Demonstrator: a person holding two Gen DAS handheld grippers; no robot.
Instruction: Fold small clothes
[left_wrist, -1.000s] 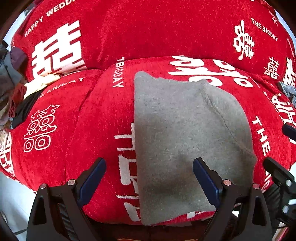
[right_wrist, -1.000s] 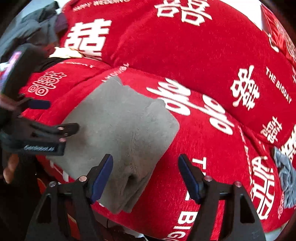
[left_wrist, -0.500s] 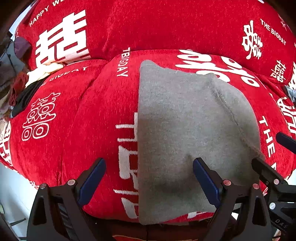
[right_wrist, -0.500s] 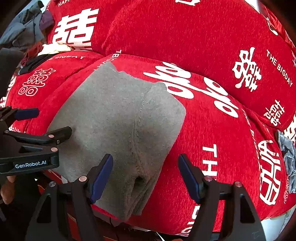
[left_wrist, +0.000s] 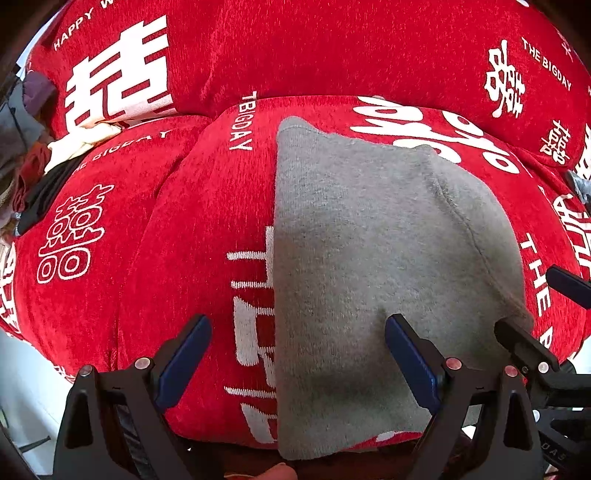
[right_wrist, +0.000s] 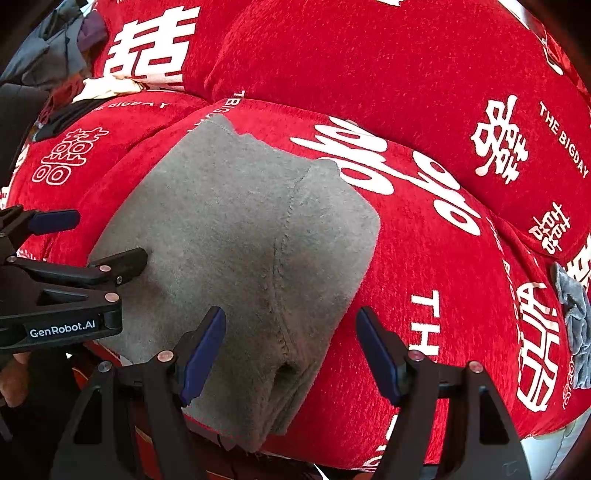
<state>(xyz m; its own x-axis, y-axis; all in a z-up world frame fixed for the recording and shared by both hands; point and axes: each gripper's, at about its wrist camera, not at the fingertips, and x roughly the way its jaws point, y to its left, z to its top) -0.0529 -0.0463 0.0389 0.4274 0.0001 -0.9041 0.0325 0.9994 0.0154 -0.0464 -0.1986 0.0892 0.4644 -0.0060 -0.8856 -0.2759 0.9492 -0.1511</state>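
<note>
A folded grey fleece garment (left_wrist: 373, 258) lies flat on the red sofa seat cushion (left_wrist: 207, 229); it also shows in the right wrist view (right_wrist: 236, 251). My left gripper (left_wrist: 297, 354) is open and empty, hovering over the garment's near left edge. My right gripper (right_wrist: 291, 350) is open and empty, over the garment's near right corner with its seam between the fingers. The left gripper also shows at the left of the right wrist view (right_wrist: 92, 243), and the right gripper's fingers (left_wrist: 524, 343) show at the right of the left wrist view.
The sofa has a red cover with white characters and a back cushion (left_wrist: 295, 48). A pile of mixed clothes (left_wrist: 33, 147) sits at the far left (right_wrist: 55, 55). A small grey cloth (right_wrist: 572, 325) lies at the far right. The seat's front edge is right below the grippers.
Both grippers have moved slightly nearer to the garment and closer to each other. The garment has not moved. Both stay open.
</note>
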